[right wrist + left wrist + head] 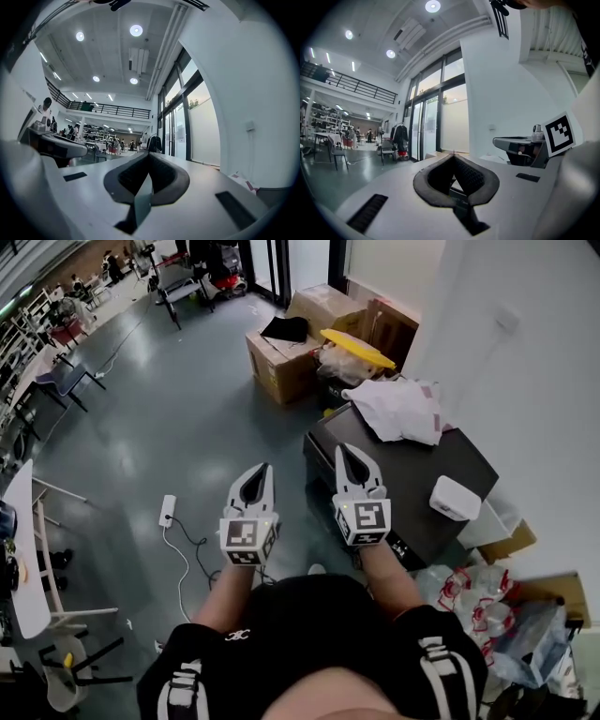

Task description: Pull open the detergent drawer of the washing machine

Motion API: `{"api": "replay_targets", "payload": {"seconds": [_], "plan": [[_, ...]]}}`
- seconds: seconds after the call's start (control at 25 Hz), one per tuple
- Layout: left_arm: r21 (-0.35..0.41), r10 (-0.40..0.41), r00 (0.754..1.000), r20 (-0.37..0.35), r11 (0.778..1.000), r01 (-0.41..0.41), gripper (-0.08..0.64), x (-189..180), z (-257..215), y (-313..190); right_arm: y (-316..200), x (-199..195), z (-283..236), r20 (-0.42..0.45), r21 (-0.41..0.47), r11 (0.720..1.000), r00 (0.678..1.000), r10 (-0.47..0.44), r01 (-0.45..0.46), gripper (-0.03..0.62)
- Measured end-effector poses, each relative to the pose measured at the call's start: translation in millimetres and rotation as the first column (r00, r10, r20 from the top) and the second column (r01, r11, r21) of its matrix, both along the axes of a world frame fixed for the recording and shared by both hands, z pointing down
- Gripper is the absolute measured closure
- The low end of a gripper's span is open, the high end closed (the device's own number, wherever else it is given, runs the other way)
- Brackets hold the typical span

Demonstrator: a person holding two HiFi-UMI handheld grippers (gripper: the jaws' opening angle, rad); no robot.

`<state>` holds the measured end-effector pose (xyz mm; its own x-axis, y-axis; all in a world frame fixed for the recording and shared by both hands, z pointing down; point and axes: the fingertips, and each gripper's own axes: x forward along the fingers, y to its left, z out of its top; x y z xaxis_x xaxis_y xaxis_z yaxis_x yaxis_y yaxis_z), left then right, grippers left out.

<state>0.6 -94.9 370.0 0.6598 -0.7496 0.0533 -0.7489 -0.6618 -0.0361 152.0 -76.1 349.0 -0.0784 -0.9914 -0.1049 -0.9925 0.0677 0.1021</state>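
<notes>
Both are pressed together and empty: the left tool [262, 472] over bare grey floor [187, 427] (roomy leftward), the right tool [345, 454] over the dark flat-topped machine's [412, 479] left edge.

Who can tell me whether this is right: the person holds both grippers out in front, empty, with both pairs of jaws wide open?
Not quite. The left gripper and right gripper are held out in front, empty, but both pairs of jaws are shut, as each gripper view shows.
</notes>
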Motion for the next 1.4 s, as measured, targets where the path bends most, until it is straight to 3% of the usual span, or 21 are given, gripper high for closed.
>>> {"api": "replay_targets", "payload": {"seconds": [0.48,0.84,0.92,1.0,1.2,1.4], "plan": [[-0.039,0.017,1.0,0.002,0.999,-0.017,0.56,40,7,-52,-51,40,9,0.042,-0.036,0.999,0.999,0.009,-0.008,0.591],[-0.018,0.012,1.0,-0.028,1.0,-0.013,0.559,41,5,-83,-72,48,15,0.043,-0.052,0.998,0.999,0.026,-0.024,0.591],[-0.022,0.035,0.999,-0.035,0.999,-0.036,0.503,42,4,-89,-76,49,16,0.041,-0.053,0.998,0.999,0.027,-0.025,0.591],[-0.056,0.052,0.997,-0.05,0.997,-0.055,0.404,42,9,-94,-78,49,17,0.039,-0.058,0.998,0.999,0.029,-0.026,0.591],[-0.143,0.033,0.997,-0.074,0.989,-0.043,0.4,34,26,-109,-81,51,18,0.028,-0.072,0.997,0.999,0.034,-0.032,0.59],[-0.245,0.054,0.996,-0.072,0.967,-0.07,0.4,32,61,-117,-81,55,22,0.019,-0.087,0.995,0.998,0.055,-0.053,0.591]]}}
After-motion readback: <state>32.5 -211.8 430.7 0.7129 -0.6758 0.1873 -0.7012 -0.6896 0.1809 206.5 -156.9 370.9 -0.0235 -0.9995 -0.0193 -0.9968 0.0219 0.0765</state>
